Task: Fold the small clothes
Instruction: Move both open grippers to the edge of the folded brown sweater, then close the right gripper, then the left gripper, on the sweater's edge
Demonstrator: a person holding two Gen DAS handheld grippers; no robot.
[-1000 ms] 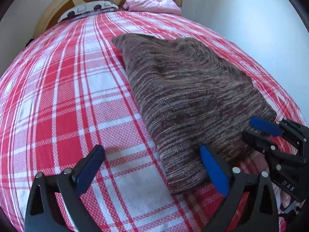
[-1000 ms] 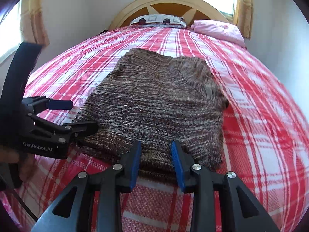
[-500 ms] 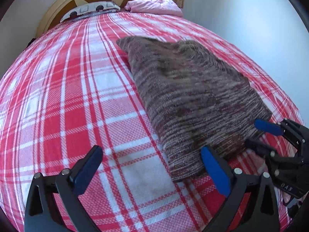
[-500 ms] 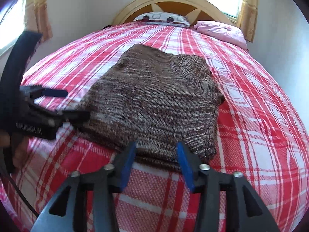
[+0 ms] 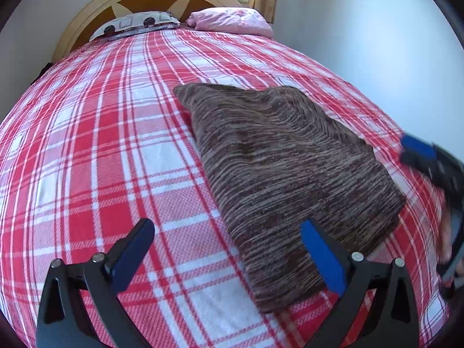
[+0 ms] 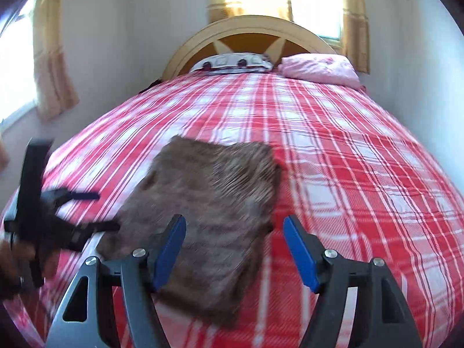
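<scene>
A folded brown striped knit garment point(image 5: 284, 174) lies flat on the red and white plaid bedspread point(image 5: 101, 150). It also shows in the right wrist view point(image 6: 208, 211), blurred. My left gripper point(image 5: 229, 249) is open and empty, held above the bed at the garment's near left corner. It shows at the left of the right wrist view point(image 6: 90, 211). My right gripper point(image 6: 233, 249) is open and empty, raised above the garment's near edge. It shows blurred at the right edge of the left wrist view point(image 5: 429, 159).
A patterned pillow point(image 5: 136, 24) and a pink pillow point(image 5: 232, 21) lie at the wooden headboard point(image 6: 246, 29). White walls close in on the right. Curtained windows point(image 6: 52, 58) stand at the left and behind the bed.
Both grippers have lifted up and back from the garment. My right gripper opened from nearly shut to wide. The garment stays folded on the bed.
</scene>
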